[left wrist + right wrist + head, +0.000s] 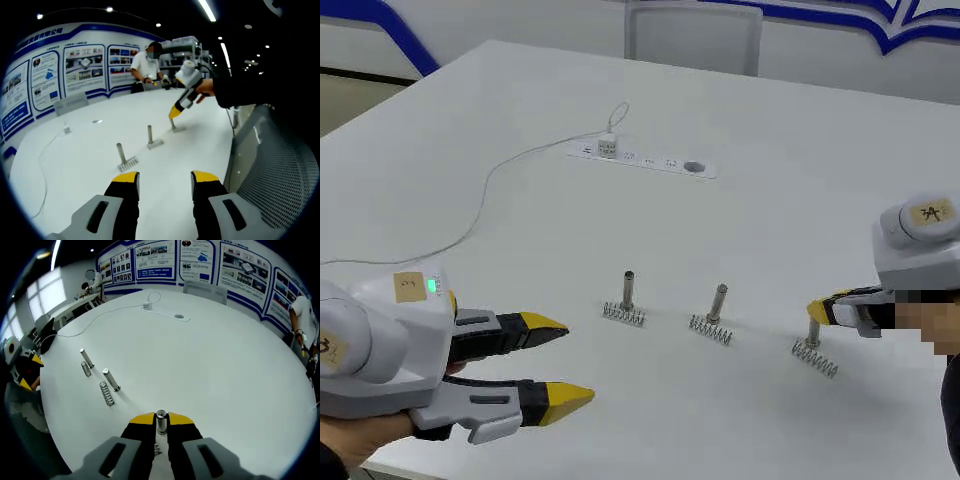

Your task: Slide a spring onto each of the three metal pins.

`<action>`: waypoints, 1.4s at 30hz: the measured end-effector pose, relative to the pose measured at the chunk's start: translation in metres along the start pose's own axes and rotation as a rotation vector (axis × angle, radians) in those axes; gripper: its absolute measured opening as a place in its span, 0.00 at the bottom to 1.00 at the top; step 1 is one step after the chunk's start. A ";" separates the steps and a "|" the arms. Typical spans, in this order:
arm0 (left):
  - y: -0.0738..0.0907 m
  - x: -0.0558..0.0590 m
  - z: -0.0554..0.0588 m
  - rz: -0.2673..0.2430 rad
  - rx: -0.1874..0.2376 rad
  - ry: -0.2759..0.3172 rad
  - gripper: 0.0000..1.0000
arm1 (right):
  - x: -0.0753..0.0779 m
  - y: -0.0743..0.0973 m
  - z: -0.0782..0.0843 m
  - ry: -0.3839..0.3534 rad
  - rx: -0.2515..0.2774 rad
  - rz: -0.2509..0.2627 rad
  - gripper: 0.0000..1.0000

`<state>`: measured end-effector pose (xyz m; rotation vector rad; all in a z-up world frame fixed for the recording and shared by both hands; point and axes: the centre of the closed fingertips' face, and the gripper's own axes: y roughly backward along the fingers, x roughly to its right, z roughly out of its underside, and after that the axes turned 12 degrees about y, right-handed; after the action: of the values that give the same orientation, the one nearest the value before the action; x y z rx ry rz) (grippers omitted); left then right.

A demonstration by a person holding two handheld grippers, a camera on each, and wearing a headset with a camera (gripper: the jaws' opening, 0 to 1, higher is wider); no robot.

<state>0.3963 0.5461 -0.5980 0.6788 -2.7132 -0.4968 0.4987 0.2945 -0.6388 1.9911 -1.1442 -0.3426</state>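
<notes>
Well, our right gripper [161, 419] has its fingers [142, 421] drawn narrow about the top of the right pin [161, 415], touching it on both sides as far as we can tell. At that pin's foot the right spring [814, 358] lies flat on the bench [740, 130]. Our left gripper [575, 362] hangs over the near edge of the bench with its fingers [545, 325] spread wide, holding nothing, well apart from the left pin [628, 288]. That pin and the middle pin [719, 300] stand upright in a row with the right one, toward the near edge. Each has its spring lying beside its base, the left spring [623, 315] and the middle spring [710, 330]. Toward the far edge lies a white power strip [640, 158] with a plug [608, 147] in it, and the cable [485, 195] trails off toward the left edge. A chair [692, 35] stands beyond the far edge
</notes>
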 end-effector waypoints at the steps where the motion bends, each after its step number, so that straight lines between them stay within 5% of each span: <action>1: 0.000 0.000 0.000 0.001 -0.001 0.000 0.42 | 0.000 0.001 0.000 0.001 0.000 0.001 0.09; 30: 0.000 0.002 0.004 0.006 -0.017 -0.002 0.42 | -0.001 0.024 0.005 0.039 0.046 0.021 0.14; 42: 0.000 0.004 0.005 0.009 -0.018 -0.003 0.42 | -0.007 0.027 0.034 0.088 0.005 -0.020 0.15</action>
<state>0.3914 0.5455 -0.6014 0.6613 -2.7097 -0.5198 0.4590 0.2759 -0.6419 2.0033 -1.0717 -0.2595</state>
